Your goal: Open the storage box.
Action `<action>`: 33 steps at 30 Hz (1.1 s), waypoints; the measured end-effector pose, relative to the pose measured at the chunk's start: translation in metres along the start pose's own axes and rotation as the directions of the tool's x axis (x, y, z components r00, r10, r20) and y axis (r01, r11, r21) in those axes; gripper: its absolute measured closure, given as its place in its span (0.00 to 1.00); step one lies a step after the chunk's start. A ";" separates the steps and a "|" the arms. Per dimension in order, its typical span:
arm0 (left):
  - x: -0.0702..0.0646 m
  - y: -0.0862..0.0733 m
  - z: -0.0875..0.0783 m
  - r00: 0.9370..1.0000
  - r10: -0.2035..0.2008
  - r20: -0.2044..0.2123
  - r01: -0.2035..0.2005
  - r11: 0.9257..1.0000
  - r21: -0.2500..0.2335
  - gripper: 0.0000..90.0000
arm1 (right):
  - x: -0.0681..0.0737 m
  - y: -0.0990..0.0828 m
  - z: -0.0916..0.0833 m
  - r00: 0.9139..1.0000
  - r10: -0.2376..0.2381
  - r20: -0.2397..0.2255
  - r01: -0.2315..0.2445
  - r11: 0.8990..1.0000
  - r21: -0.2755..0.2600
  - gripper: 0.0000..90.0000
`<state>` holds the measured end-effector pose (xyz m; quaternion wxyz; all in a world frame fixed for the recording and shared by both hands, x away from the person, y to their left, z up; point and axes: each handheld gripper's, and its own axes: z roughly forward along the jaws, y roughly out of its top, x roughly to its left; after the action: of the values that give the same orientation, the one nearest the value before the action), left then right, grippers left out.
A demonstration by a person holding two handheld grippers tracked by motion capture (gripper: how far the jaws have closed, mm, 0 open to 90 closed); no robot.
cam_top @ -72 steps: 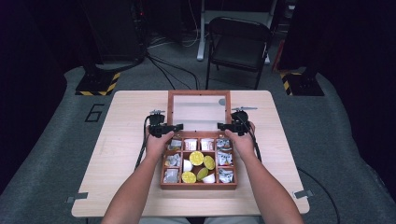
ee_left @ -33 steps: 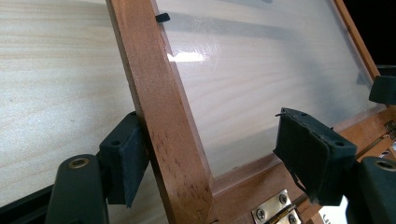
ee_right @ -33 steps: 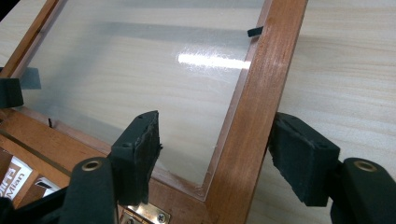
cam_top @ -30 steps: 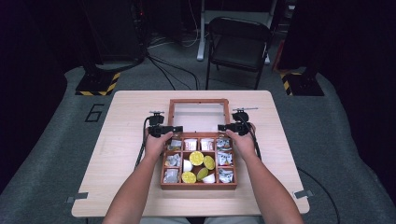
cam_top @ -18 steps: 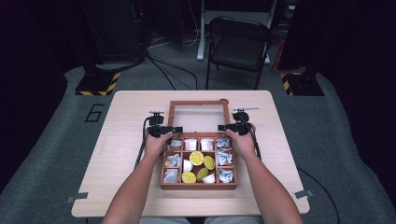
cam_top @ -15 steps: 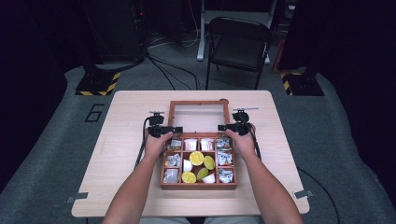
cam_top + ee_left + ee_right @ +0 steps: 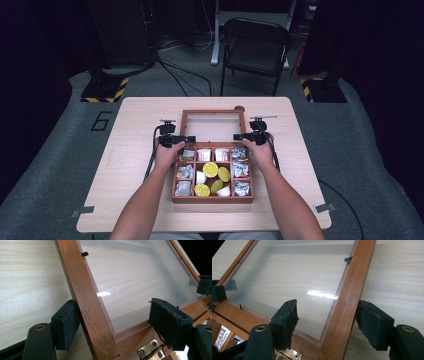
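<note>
Both forearms reach forward over the box [image 7: 212,199] on the worktop [image 7: 125,165]. The left claw [image 7: 113,326] and right claw [image 7: 329,323] each straddle a side rail of the lid [image 7: 213,113], jaws parted and loose. Since earlier, the lid has dropped back flat behind the box; the hands have stayed.

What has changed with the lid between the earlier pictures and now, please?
The lid has swung back, from raised to about flat on the table. Both hands barely moved: the left gripper and right gripper straddle its side rails, jaws open. The box and its contents stayed put.
</note>
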<state>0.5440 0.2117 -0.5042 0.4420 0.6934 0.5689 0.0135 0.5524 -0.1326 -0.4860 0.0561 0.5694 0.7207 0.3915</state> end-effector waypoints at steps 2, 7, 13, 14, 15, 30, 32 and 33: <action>0.000 0.000 0.000 1.000 -0.003 0.000 0.003 1.000 0.000 0.29 | -0.001 0.000 0.000 1.000 0.001 -0.003 -0.001 1.000 0.000 0.37; 0.000 0.000 0.000 1.000 -0.008 -0.001 0.008 1.000 -0.001 0.28 | -0.001 0.000 0.001 1.000 0.007 -0.005 -0.007 1.000 0.005 0.37; 0.000 -0.001 0.001 1.000 -0.011 -0.003 0.011 1.000 0.003 0.28 | -0.002 -0.001 0.002 0.999 0.033 -0.007 -0.033 0.999 0.015 0.37; 0.001 -0.001 0.001 1.000 -0.011 -0.003 0.011 1.000 0.004 0.28 | -0.002 -0.001 0.002 0.999 0.035 -0.007 -0.035 0.999 0.016 0.37; 0.001 -0.001 0.001 1.000 -0.012 -0.002 0.012 1.000 0.005 0.28 | -0.002 -0.001 0.002 0.999 0.035 -0.007 -0.035 0.999 0.016 0.37; 0.003 -0.002 0.001 1.000 -0.028 0.000 0.028 0.999 0.018 0.28 | -0.005 -0.002 0.004 0.997 0.075 -0.026 -0.074 0.997 0.036 0.37; 0.003 -0.002 0.002 1.000 -0.024 -0.005 0.024 1.000 0.020 0.27 | -0.006 -0.002 0.004 0.997 0.074 -0.026 -0.073 0.997 0.034 0.37; 0.003 -0.002 0.002 1.000 -0.025 -0.005 0.025 0.999 0.021 0.27 | -0.006 -0.002 0.005 0.997 0.073 -0.026 -0.073 0.997 0.033 0.37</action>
<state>0.5446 0.2128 -0.5075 0.4335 0.6909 0.5786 0.0040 0.5555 -0.1358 -0.4928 0.0230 0.5909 0.7063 0.3892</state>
